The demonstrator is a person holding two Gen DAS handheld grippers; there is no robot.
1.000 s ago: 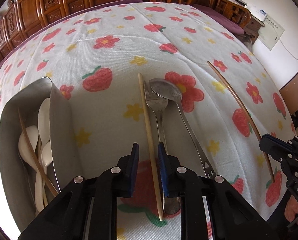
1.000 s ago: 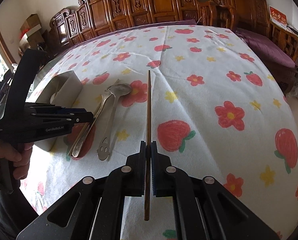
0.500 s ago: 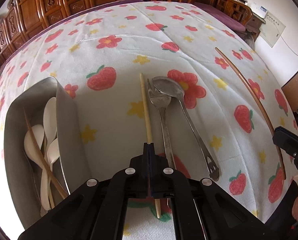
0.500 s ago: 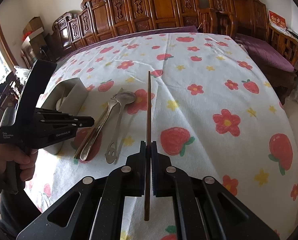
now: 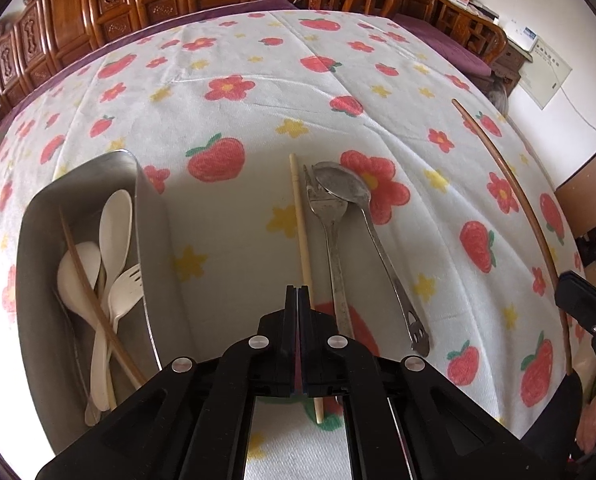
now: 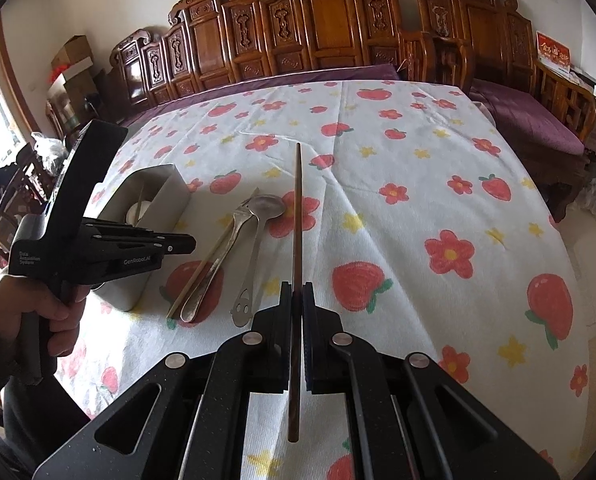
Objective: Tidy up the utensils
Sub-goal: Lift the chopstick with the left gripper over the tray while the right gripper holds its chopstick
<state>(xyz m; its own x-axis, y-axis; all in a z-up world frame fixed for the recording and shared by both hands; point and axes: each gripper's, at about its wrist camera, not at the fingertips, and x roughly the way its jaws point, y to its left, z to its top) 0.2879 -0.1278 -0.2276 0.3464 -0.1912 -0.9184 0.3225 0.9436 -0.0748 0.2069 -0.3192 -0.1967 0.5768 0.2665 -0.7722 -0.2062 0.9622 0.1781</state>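
Right gripper [image 6: 297, 300] clamps dark chopstick [image 6: 296, 216] mid-frame; left gripper [image 5: 297, 300] pressed together beside pale chopstick [image 5: 300, 224], grip unclear.

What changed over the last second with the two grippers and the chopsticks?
The left gripper closed its open jaws on the pale chopstick. The right gripper, already shut on the dark chopstick, carried it higher off the tablecloth. The fork, metal spoon and tray kept their places.

dark chopstick [image 6: 296, 216]: lifted | pale chopstick [image 5: 301, 224], fork [image 5: 330, 224], spoon [image 5: 350, 192]: side by side on cloth
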